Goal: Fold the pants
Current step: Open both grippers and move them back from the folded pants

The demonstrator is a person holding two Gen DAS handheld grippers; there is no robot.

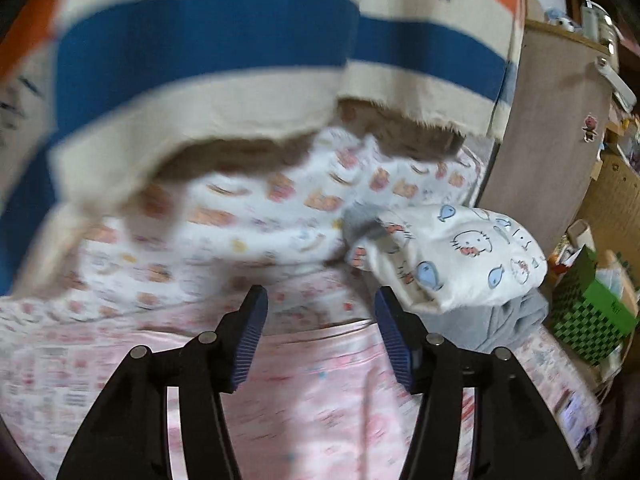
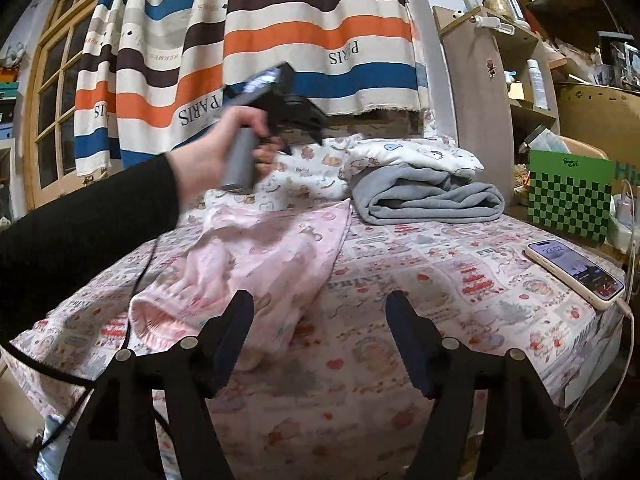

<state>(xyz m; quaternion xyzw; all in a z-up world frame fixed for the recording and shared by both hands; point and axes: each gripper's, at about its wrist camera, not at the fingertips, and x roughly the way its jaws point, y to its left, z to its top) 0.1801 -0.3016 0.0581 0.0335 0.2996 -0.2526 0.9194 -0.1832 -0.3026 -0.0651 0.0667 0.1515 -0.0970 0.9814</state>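
The pink printed pants (image 2: 256,268) lie crumpled on the left half of the patterned bed sheet (image 2: 440,280), waistband toward me. In the left wrist view they show as pink cloth (image 1: 320,380) under the fingers. My left gripper (image 1: 320,312) is open and empty, held above the pants; in the right wrist view it (image 2: 312,128) is raised in a hand over the far side of the bed. My right gripper (image 2: 320,320) is open and empty, low over the sheet beside the pants' near edge.
A folded stack, grey garment (image 2: 432,200) under a white cat-print one (image 2: 416,152), sits at the back right. A white bear-print garment (image 2: 308,176) lies behind the pants. A phone (image 2: 576,272) lies at the right edge. A green checkered box (image 2: 568,196), shelves and a striped curtain (image 2: 280,40) surround the bed.
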